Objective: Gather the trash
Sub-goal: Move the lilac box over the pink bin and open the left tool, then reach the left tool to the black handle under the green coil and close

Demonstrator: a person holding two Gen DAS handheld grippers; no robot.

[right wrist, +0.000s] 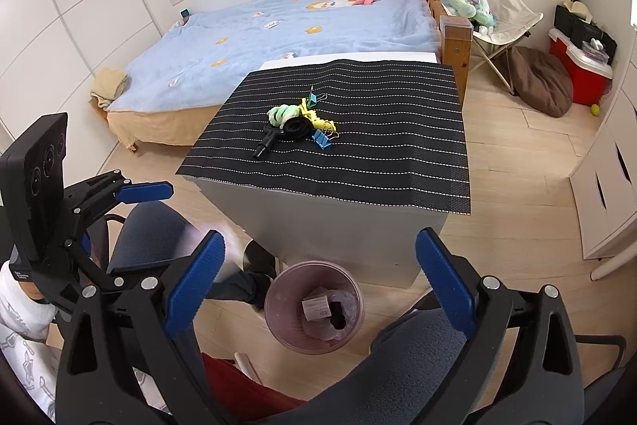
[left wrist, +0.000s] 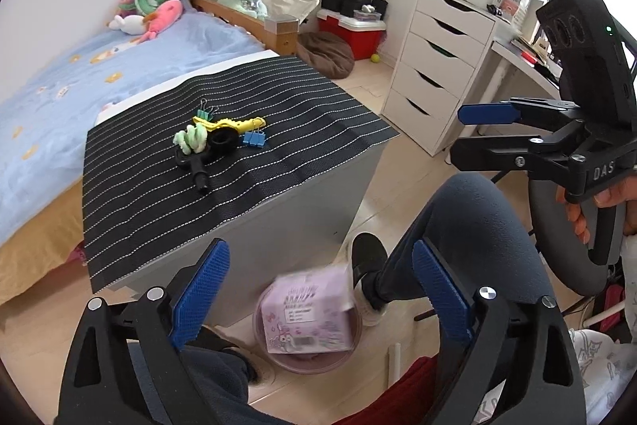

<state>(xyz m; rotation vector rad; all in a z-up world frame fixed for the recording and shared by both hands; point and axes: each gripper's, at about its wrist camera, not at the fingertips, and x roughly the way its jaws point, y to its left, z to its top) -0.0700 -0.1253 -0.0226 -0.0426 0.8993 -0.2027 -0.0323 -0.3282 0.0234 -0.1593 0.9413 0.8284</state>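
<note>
Bedroom floor beside a grey table (right wrist: 318, 226) holds a pink bin (right wrist: 278, 305), just below the table's front. Both grippers stand with jaws apart and nothing between the pads: left gripper (left wrist: 318, 301) above the bin, right gripper (right wrist: 322, 297) likewise. A purple pack (left wrist: 306, 317), blurred, hangs loose over the bin mouth, seemingly dropping in. It may catch the rim and tip out. Binder clips (left wrist: 254, 138) and a black tool (left wrist: 199, 162) on the striped mat (left wrist: 159, 210) lie tangled; a careless grab could drag the whole heap off
</note>
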